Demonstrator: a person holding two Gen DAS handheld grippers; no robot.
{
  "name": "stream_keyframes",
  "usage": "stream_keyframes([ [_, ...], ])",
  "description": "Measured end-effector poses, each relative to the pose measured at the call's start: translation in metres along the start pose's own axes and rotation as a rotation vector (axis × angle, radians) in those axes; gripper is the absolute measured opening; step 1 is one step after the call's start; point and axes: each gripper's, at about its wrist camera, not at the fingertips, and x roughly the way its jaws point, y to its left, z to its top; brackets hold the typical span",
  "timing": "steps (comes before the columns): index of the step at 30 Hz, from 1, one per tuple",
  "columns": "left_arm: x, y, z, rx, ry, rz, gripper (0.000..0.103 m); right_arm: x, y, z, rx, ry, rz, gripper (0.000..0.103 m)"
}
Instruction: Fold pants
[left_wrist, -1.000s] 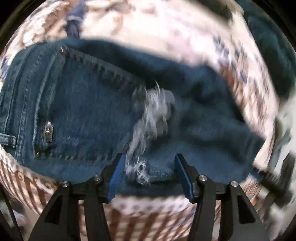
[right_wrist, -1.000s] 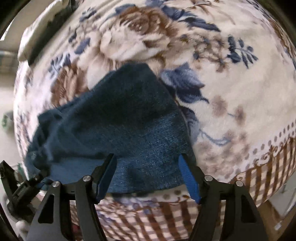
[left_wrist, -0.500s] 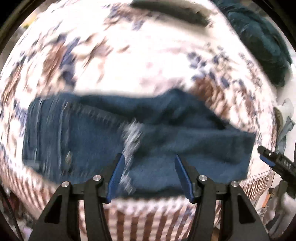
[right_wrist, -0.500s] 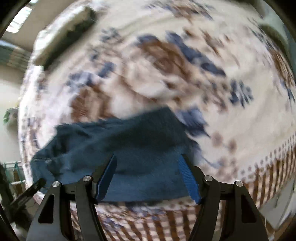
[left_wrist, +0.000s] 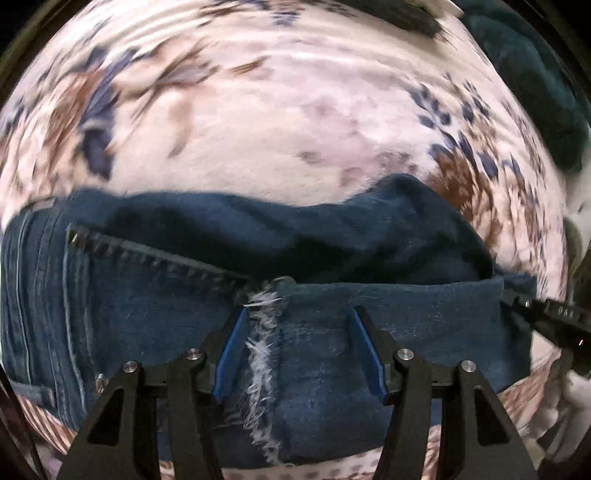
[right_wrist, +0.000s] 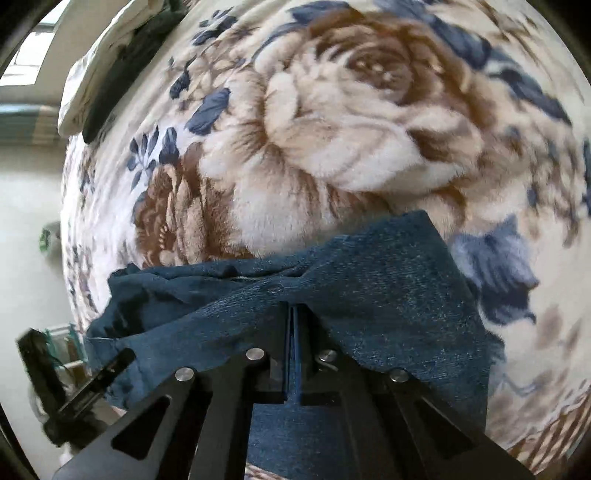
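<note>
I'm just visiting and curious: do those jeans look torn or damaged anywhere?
Yes. The jeans have a frayed rip with loose white threads, running down beside the back pocket, between the left gripper fingers. It may be deliberate distressing; otherwise nothing stands out.

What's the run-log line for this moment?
step: fold pants | left tongs: open over jeans | right tongs: shut on jeans | surface: floral blanket

Pants (left_wrist: 332, 258) lie folded on the blanket (left_wrist: 277, 122), along its near edge. Left gripper (left_wrist: 295, 350) stands over their middle, right gripper (right_wrist: 293, 332) at their right end. Pillow (right_wrist: 92, 81) lies at the blanket's far left corner.
</note>
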Motion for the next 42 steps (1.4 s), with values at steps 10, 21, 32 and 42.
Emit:
stream_keyframes([
  [10, -0.081, 0.107, -0.071, -0.449, -0.23, -0.338, 0.102, -0.046, 0.045, -0.034, -0.106, -0.006, -0.066, 0.076],
  [21, -0.017, 0.213, -0.116, -1.021, -0.361, -0.449, 0.101, -0.005, 0.071, -0.063, -0.203, 0.065, -0.336, 0.078],
  [32, -0.021, 0.197, -0.09, -0.979, -0.476, -0.408, 0.096, 0.006, 0.08, -0.072, -0.251, 0.081, -0.363, 0.078],
  [42, -0.061, 0.159, -0.08, -0.804, -0.595, -0.463, 0.025, 0.005, 0.067, -0.062, -0.218, 0.071, -0.316, 0.078],
])
